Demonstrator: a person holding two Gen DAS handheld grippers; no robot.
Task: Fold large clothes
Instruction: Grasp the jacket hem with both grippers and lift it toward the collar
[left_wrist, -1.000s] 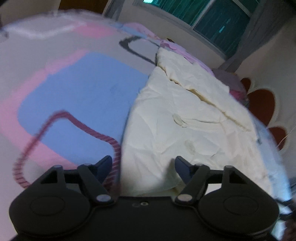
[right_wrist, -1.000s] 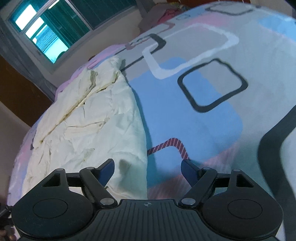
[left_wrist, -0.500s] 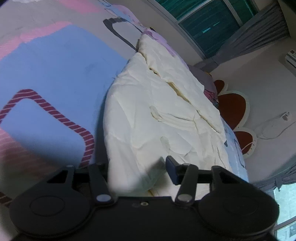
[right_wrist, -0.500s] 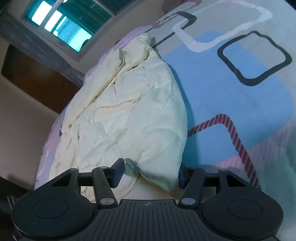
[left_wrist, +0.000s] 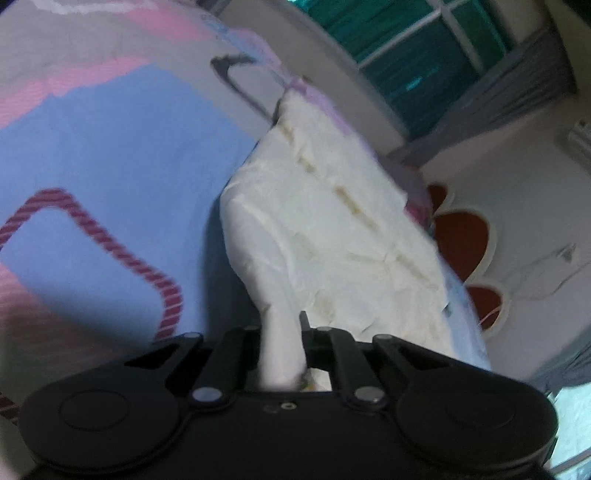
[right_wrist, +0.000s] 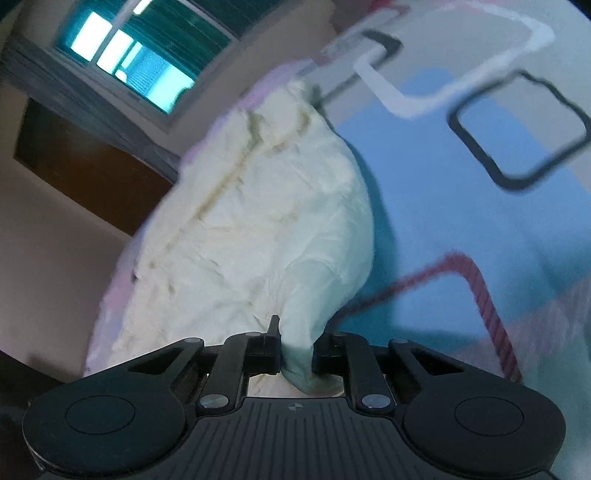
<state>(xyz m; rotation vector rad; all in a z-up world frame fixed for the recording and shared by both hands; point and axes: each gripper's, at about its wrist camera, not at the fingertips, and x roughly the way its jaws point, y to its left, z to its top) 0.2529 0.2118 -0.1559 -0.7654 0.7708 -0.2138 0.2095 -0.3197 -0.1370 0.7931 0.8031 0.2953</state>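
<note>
A large cream-white garment (left_wrist: 332, 229) lies along one side of a bed with a patterned sheet (left_wrist: 122, 177). My left gripper (left_wrist: 281, 343) is shut on a near corner of the garment, and the cloth rises in a taut ridge from the jaws. In the right wrist view the same garment (right_wrist: 258, 229) stretches away toward the window. My right gripper (right_wrist: 297, 350) is shut on another near corner, with a fold of cloth pinched between the jaws and lifted off the sheet.
The sheet (right_wrist: 461, 206) has blue, pink and grey patches with dark and maroon outlines. A window (right_wrist: 136, 70) is behind the bed. A headboard with red petal shapes (left_wrist: 461, 236) and a wall cable stand beside the bed.
Both grippers were open a second ago, closed in around the garment's near edge, and are now shut on it. The gripped corners have lifted off the sheet.
</note>
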